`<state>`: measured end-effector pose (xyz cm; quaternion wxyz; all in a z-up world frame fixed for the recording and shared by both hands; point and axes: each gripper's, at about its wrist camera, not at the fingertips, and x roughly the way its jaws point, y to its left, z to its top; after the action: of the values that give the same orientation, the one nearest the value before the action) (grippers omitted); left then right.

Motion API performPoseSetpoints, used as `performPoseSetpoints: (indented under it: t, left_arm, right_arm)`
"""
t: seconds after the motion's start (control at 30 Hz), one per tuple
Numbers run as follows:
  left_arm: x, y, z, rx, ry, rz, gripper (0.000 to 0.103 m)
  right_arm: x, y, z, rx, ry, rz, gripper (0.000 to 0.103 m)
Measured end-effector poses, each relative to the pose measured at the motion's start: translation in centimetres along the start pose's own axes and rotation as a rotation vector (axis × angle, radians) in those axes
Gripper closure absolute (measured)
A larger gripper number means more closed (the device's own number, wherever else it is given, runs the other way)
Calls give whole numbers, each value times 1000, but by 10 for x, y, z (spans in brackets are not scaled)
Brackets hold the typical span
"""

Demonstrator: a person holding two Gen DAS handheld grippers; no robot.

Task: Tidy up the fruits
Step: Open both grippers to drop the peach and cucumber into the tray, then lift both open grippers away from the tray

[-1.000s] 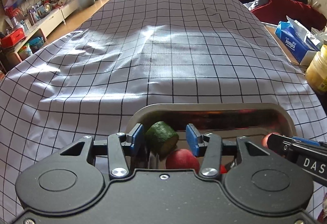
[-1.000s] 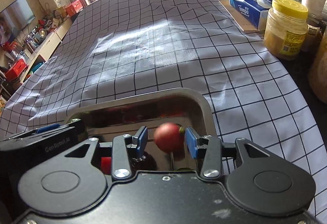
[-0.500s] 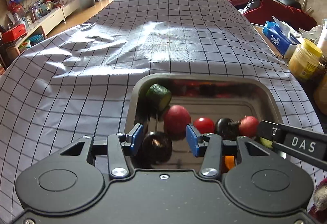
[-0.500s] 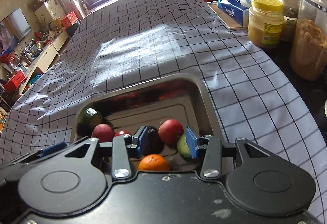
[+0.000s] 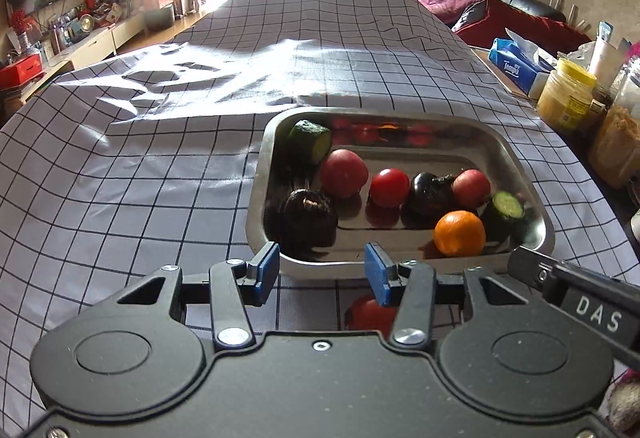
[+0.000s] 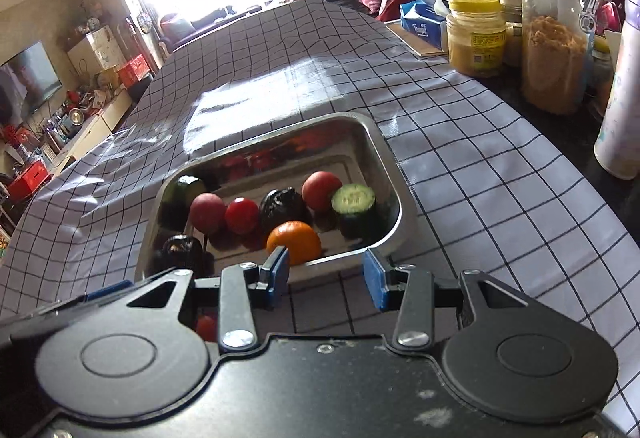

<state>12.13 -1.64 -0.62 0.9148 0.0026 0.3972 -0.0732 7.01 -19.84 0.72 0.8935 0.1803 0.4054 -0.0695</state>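
Note:
A steel tray (image 5: pixel 516 166) (image 6: pixel 394 166) on the checked cloth holds several pieces: an orange (image 5: pixel 459 232) (image 6: pixel 294 241), a red tomato (image 5: pixel 389 187) (image 6: pixel 241 215), two reddish apples (image 5: pixel 343 173) (image 5: pixel 471 188), two dark fruits (image 5: pixel 307 216) (image 5: pixel 429 193) and two cucumber chunks (image 5: pixel 309 141) (image 6: pixel 353 201). My left gripper (image 5: pixel 322 273) is open and empty, just short of the tray's near rim. My right gripper (image 6: pixel 326 276) is open and empty at the same rim. A red fruit (image 5: pixel 370 314) (image 6: pixel 206 327) lies on the cloth under the grippers, partly hidden.
Along the right table edge stand a yellow-lidded jar (image 6: pixel 475 34), a tall clear jar of brown grains (image 6: pixel 556 34), a white bottle (image 6: pixel 620 98) and a blue tissue box (image 5: pixel 516 67). The checked cloth (image 5: pixel 160 158) stretches far and left of the tray.
Both grippers have pulled back from over the tray to its near rim. The right gripper let go of the reddish apple, which now lies in the tray. The whole tray has come into view.

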Motion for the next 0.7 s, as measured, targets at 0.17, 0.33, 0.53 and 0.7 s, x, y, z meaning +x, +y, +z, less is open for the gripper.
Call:
performPoseSetpoints:
  t: [0.17,0.33,0.53,0.7]
  left_arm:
    - [3,2,-11,2,1,-18,48]
    - [-2,2,-16,15,-18,-40,48]
    - [-5,-5,-23,91,-28,-54,45]
    - [-9,-7,-26,107,-36,-82,44]
  right_arm:
    - [-1,-2,-21,-22,-49,5,59]
    - [-4,-2,-26,-28,-65,30,59]
    - [-12,-6,-27,-45,-79,69,59]
    - [-23,-13,-37,-70,-94,91,59]
